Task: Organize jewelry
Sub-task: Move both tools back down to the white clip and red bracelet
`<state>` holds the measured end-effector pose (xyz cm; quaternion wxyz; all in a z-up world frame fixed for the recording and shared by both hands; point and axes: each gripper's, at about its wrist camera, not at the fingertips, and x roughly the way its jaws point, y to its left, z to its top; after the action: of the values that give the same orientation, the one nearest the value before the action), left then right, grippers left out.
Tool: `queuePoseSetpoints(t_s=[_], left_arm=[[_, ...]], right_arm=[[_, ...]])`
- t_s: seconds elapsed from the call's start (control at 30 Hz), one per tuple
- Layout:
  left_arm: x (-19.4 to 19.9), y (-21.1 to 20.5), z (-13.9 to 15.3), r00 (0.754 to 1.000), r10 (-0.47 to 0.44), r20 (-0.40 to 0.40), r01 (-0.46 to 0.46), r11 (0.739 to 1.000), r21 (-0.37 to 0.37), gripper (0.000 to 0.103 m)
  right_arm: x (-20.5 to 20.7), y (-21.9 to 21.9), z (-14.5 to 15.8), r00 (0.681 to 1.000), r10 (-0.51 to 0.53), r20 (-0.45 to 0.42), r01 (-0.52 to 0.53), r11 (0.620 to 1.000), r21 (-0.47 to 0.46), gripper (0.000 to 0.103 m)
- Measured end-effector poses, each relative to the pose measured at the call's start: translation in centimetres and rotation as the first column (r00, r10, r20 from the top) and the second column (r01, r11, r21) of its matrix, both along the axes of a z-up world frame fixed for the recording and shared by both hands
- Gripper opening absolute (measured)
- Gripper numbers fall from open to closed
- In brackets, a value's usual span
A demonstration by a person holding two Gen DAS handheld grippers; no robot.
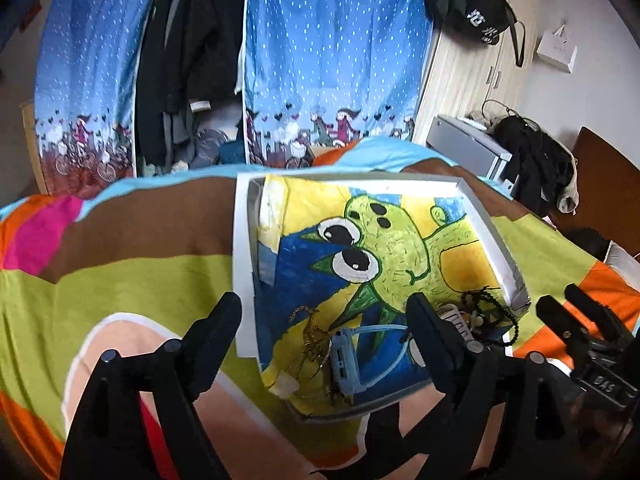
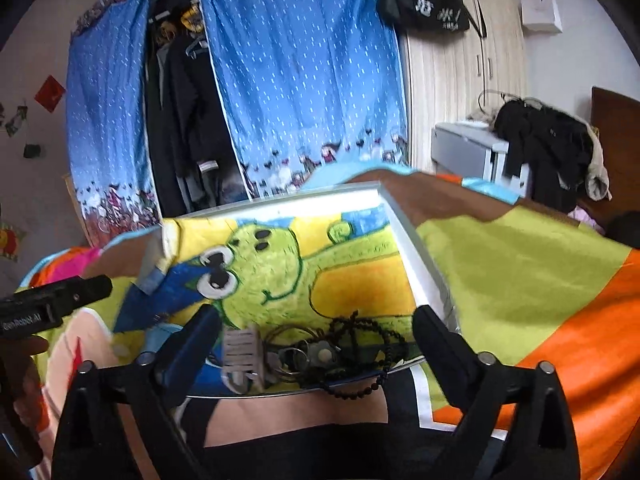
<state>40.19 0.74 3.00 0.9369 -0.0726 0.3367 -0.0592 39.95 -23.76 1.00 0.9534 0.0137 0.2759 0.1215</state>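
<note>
- We hold two grippers over a white tray (image 1: 245,240) that lies on a striped bedspread (image 1: 120,280), its floor lined with a child's frog drawing (image 1: 392,248).
- Our left gripper (image 1: 326,312) hangs with its fingers spread wide and nothing between them, straddling the tray's near left edge; we judge it is lined up to pick from the clutter below.
- Our right gripper (image 2: 316,328) is likewise released and empty, its fingers framing the tangle at the tray's near right corner.
- The jewelry sits bunched along the tray's near side: a gold chain (image 1: 310,332) just beside a small blue case (image 1: 344,364), and, to the right, black beads (image 2: 360,334) looped over key rings (image 2: 296,354) and a grey clip (image 2: 242,350).
- One strand of beads hangs over the tray's rim, so it may snag when lifted.
- The far part of the tray is bare, which looks like the room we need for spreading pieces apart; sorting appears barely begun.
</note>
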Motion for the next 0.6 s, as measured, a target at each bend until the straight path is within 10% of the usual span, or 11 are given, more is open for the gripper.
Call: queuePoseSetpoints(t_s=[0.6], left_arm=[[-11.2, 0.4, 4.2, 0.986, -0.091, 0.143, 0.085, 0.995, 0.049, 0.096]], right_arm=[[-11.1, -0.1, 5.6, 0.985, 0.034, 0.166, -0.034, 0.999, -0.005, 0.103]])
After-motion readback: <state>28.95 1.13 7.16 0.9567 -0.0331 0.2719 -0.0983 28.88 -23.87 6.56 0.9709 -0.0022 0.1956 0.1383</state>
